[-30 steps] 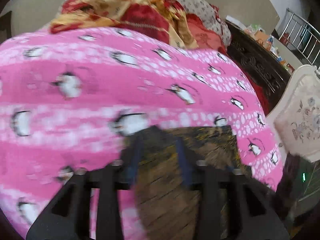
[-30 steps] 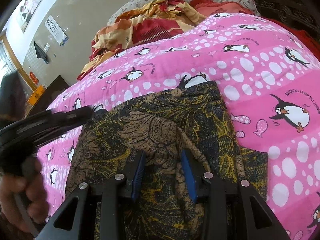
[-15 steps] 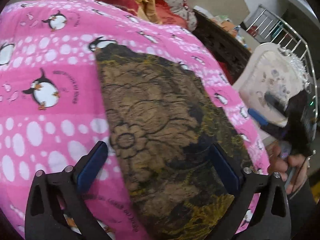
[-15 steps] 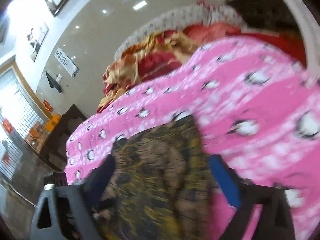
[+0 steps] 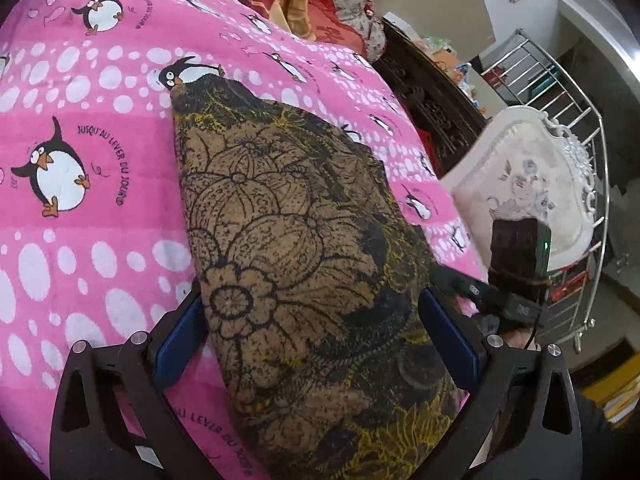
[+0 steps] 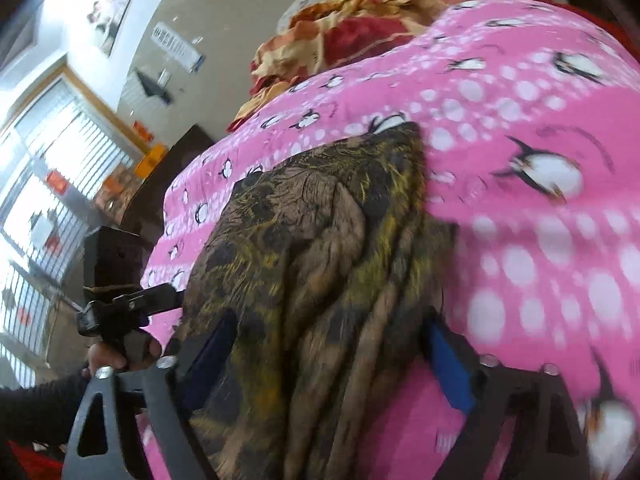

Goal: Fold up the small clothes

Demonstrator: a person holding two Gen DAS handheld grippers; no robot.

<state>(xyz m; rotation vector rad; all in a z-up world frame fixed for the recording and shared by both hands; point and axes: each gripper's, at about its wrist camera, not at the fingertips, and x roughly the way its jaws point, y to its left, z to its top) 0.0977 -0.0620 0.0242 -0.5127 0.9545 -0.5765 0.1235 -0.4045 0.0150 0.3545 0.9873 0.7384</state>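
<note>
In the left wrist view, the pink blanket [image 5: 80, 240] fills the left of the frame. Low in the middle, the left gripper [image 5: 316, 340] stands spread wide, one blue pad on each side of the brown patterned cloth [image 5: 288, 248]; the pads sit beside the edges and do not pinch it. The cloth runs as a long narrow strip from the bottom centre up to a point at upper centre, lying smooth on the blanket. At the right edge a white chair [image 5: 528, 184] stands beyond the bed, and the right gripper's body shows in front of it at mid right.

In the right wrist view, a hand [image 6: 116, 356] holding the other tool shows at lower left. The right gripper [image 6: 332, 356] sits low in the middle; its jaws have just been closing from a wider spread, with the bunched near end of the cloth [image 6: 312, 220] between them, yet the pads appear not to press it. The blanket [image 6: 540, 160] takes up the right side.

The cloth looks already folded lengthwise into a strip. Judging by this, what is left is at least one fold across its length, and smoothing the rumpled near end seen from the right.
</note>
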